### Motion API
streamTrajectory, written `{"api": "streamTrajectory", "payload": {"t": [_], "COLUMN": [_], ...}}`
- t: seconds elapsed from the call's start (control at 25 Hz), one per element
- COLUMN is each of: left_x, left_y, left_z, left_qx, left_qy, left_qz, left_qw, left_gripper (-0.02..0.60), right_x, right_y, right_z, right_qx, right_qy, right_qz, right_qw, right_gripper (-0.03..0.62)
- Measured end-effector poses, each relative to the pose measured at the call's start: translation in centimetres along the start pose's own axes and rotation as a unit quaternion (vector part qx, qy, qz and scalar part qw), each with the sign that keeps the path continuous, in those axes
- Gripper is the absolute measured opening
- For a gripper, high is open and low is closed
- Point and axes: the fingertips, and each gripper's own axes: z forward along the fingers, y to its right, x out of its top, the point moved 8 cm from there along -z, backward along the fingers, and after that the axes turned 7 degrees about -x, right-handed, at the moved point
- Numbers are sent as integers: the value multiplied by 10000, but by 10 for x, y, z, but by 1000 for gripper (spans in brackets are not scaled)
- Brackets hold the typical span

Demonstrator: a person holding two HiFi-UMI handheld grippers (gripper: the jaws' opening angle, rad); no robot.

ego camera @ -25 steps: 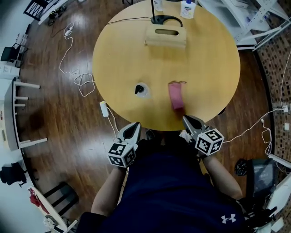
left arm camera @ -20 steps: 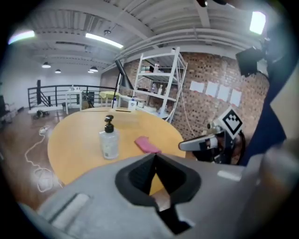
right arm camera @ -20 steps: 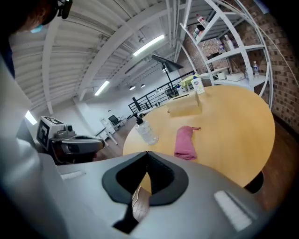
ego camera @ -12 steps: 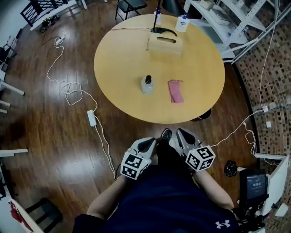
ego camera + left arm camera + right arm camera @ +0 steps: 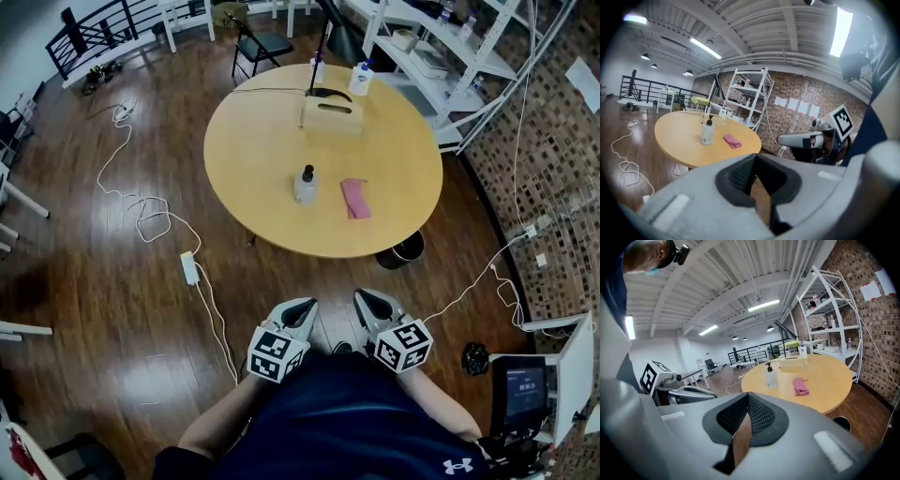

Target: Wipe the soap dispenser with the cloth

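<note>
The clear soap dispenser [image 5: 306,185] with a black pump stands upright near the middle of the round wooden table [image 5: 262,225]. The pink cloth [image 5: 354,198] lies folded just to its right. Both grippers are well short of the table, over the wooden floor close to my body. My left gripper [image 5: 302,307] is shut with nothing in it, and my right gripper [image 5: 367,300] is likewise shut and empty. The left gripper view shows the dispenser [image 5: 708,131] and cloth [image 5: 732,140] far ahead. In the right gripper view the dispenser [image 5: 771,377] and cloth [image 5: 800,386] are also distant.
A wooden box [image 5: 330,118] and two bottles [image 5: 360,79] stand at the table's far edge. A dark bin [image 5: 405,248] sits under the near right rim. White cables and a power strip [image 5: 189,268] lie on the floor at left. A white shelf [image 5: 441,56] stands behind.
The view has pulled back from the table. Both grippers were at the table's near edge, the right one by the cloth; now they are over the floor, well away from it.
</note>
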Motion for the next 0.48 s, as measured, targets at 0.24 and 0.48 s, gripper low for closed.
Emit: {"api": "streamTrajectory", "payload": {"t": [0.24,0.48], "left_x": [-8,-6], "left_y": [30,35], "left_z": [-3,-10], "left_qx": [46,387], "left_qy": [-22,-60], "left_qz": [146,183], "left_qw": [9999,9991], "left_gripper": [3,4], "right_x": [-1,0], "right_y": [-6,-5], "right_z": [-15,-17], "right_qx": [152,433], "right_qy": [218,249], "right_qz": [-232,-248], "right_qw": [9994,9984], "right_gripper": [9,9]}}
